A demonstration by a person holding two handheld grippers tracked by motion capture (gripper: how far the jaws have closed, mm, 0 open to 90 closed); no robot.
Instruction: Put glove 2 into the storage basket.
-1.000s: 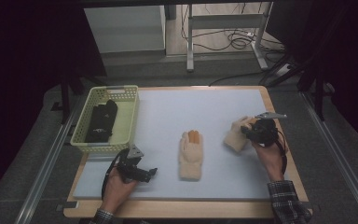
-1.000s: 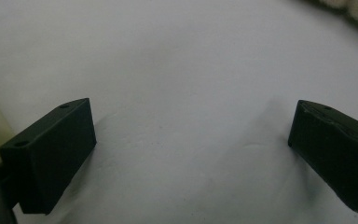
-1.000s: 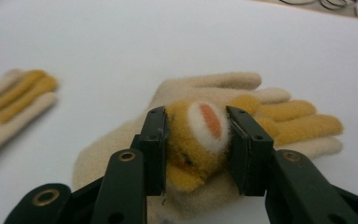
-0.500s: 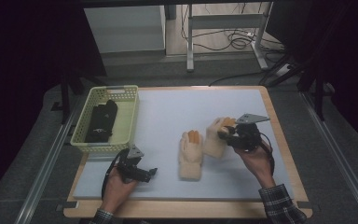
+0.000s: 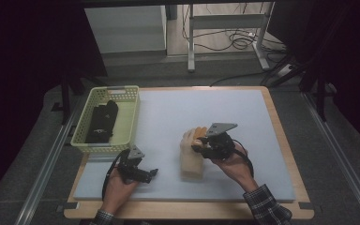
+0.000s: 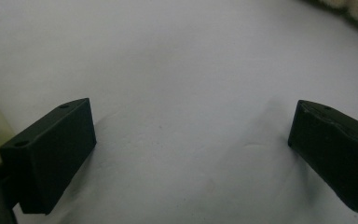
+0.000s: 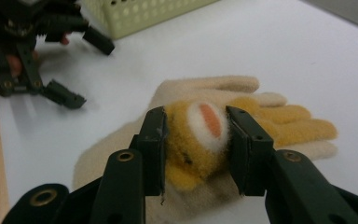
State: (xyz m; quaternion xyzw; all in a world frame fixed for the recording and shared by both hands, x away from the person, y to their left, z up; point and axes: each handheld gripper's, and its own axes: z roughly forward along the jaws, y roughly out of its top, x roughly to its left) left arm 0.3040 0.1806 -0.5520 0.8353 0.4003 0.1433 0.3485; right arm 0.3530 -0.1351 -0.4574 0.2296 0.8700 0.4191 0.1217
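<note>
- The right gripper [image 7: 195, 149] has its jaws closed partway on a fuzzy glove [image 7: 200, 140], yellow with a white patch and an orange spot, pads pressing both its sides.
- A second glove [image 7: 205, 88], cream and flat, lies on the white mat [image 7: 307, 46] directly under the held one.
- The left gripper [image 5: 143, 174] rests on the mat, well to the left, jaws wide apart and gripping nothing.
- Farthest, one pale green basket [image 5: 130, 112] holds a dark item [image 5: 102, 122].
- Count: two gloves, two grippers, one basket.
</note>
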